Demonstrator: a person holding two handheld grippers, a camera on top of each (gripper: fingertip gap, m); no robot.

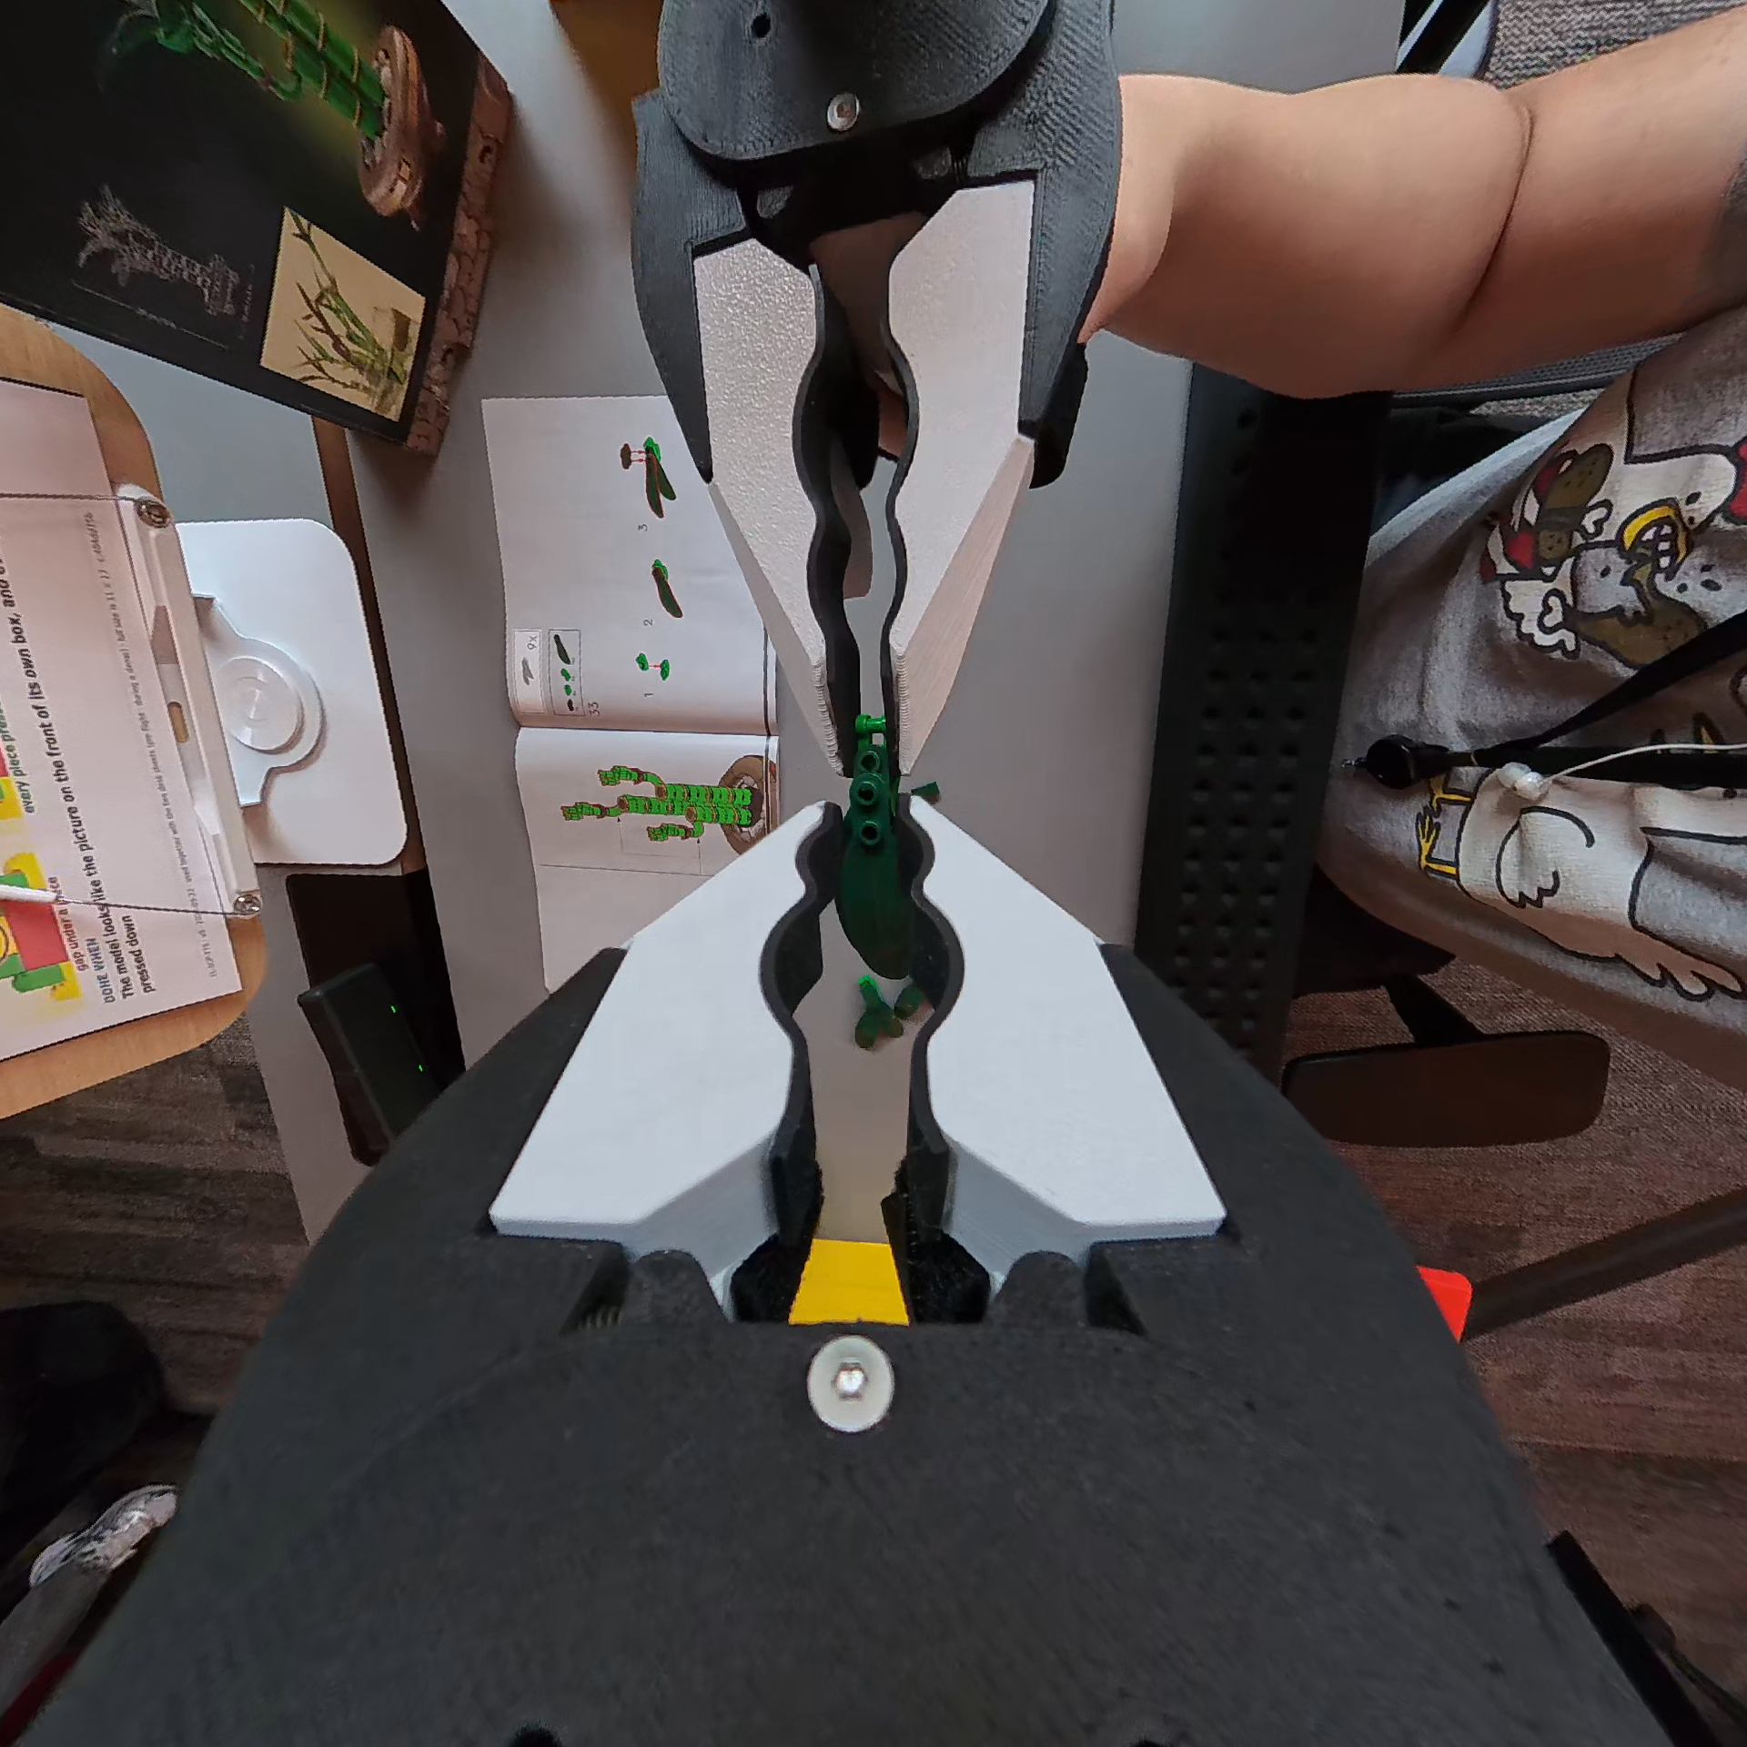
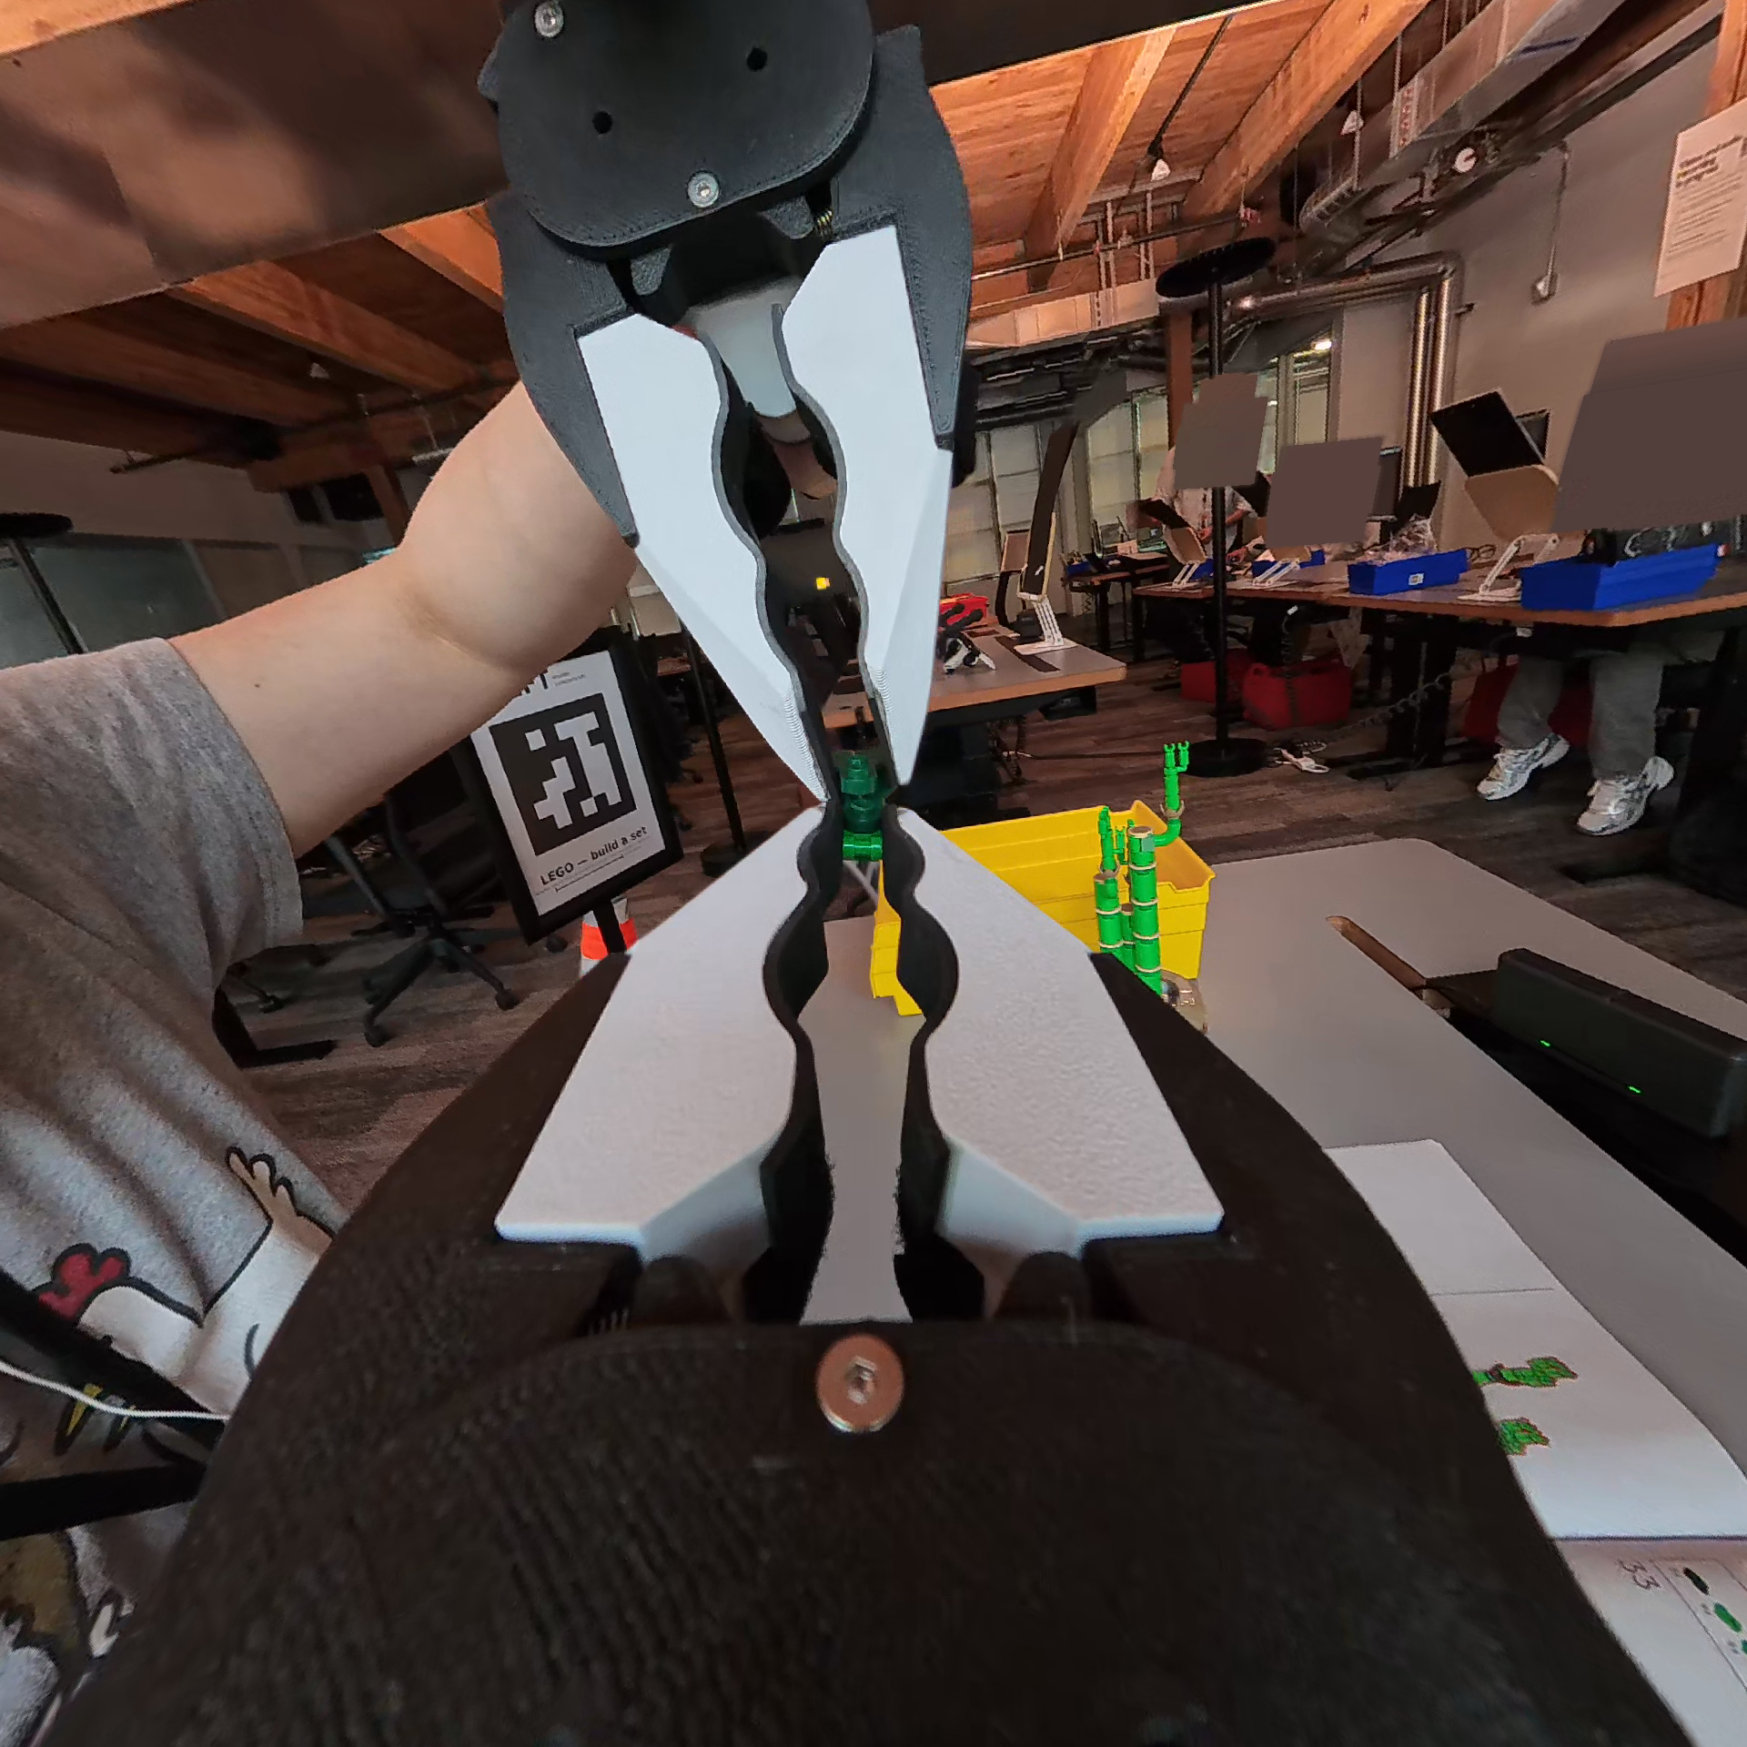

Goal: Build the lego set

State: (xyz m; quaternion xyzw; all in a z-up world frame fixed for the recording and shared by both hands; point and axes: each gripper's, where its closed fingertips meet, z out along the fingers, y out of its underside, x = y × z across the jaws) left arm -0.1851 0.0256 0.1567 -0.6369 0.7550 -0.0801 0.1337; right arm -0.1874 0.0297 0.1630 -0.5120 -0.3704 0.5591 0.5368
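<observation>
In the left wrist view my left gripper [image 1: 870, 821] is shut on a dark green leaf piece [image 1: 874, 908], held above the table. My right gripper [image 1: 872, 756] comes in from the top, tip to tip with it, and is shut on a small bright green piece [image 1: 870, 726] that touches the leaf's studded end. In the right wrist view my right gripper [image 2: 862, 830] holds the bright green piece [image 2: 862, 841], and my left gripper [image 2: 858, 775] comes from above with the leaf's end [image 2: 858, 785]. Loose green pieces [image 1: 879, 1016] lie on the table below.
An open instruction booklet [image 1: 643, 662] lies on the grey table, with the set's box [image 1: 236, 189] beyond it. The partly built green bamboo model [image 2: 1134, 908] stands in front of a yellow bin [image 2: 1030, 851]. A black device [image 2: 1617, 1049] sits at the right. Left and right tips are no more than a few centimetres apart.
</observation>
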